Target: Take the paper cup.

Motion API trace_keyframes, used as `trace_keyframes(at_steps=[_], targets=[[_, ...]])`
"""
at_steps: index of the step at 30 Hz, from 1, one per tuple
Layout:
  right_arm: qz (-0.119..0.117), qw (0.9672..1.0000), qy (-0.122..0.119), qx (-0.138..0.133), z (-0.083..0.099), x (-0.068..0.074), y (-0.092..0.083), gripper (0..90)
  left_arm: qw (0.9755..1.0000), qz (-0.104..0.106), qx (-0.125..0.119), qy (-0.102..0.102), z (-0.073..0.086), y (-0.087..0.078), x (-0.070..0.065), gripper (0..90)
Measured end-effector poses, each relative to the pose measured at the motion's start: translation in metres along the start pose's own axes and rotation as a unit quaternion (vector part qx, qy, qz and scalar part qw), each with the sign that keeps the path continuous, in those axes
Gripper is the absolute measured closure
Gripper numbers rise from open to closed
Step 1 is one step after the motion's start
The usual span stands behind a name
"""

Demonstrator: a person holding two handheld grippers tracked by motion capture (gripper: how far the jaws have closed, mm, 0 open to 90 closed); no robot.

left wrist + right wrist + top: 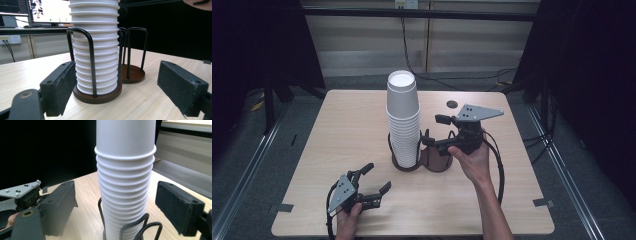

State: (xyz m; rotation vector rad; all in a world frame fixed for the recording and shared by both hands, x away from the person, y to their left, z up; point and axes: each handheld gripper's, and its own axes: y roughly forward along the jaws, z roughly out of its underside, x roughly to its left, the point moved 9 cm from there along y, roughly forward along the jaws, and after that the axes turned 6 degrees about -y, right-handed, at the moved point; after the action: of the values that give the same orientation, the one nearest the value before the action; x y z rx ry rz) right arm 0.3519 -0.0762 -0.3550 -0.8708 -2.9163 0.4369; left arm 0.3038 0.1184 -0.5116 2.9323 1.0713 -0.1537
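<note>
Centrally, a tall stack of white paper cups (403, 120) stands in a black wire holder (419, 161). Right gripper (432, 131), jaws spread, flanks it without touching; left gripper (377, 177) rests spread, empty, nearby.

Left gripper (376, 179) low near the table's (342, 130) front edge, jaws apart; right gripper (432, 131) raised mid-table, jaws apart.

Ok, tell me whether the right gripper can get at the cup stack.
Probably yes: the right gripper stands open, facing the cup stack, nothing between. The rack wires sit lower.
</note>
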Motion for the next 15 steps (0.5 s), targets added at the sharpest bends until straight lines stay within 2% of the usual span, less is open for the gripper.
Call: trace_keyframes(at_steps=[6, 15], targets=[[-0.007, 0.9997, -0.010, 0.019, -0.017, -0.005, 0.005, 15.4, 1.0000, -0.001, 0.001, 0.000, 0.000, 0.000, 0.000, 15.6], [-0.009, 0.9991, -0.025, 0.033, -0.039, -0.009, 0.012, 15.6, 1.0000, 0.000, 0.001, 0.000, 0.000, 0.000, 0.000, 15.6]])
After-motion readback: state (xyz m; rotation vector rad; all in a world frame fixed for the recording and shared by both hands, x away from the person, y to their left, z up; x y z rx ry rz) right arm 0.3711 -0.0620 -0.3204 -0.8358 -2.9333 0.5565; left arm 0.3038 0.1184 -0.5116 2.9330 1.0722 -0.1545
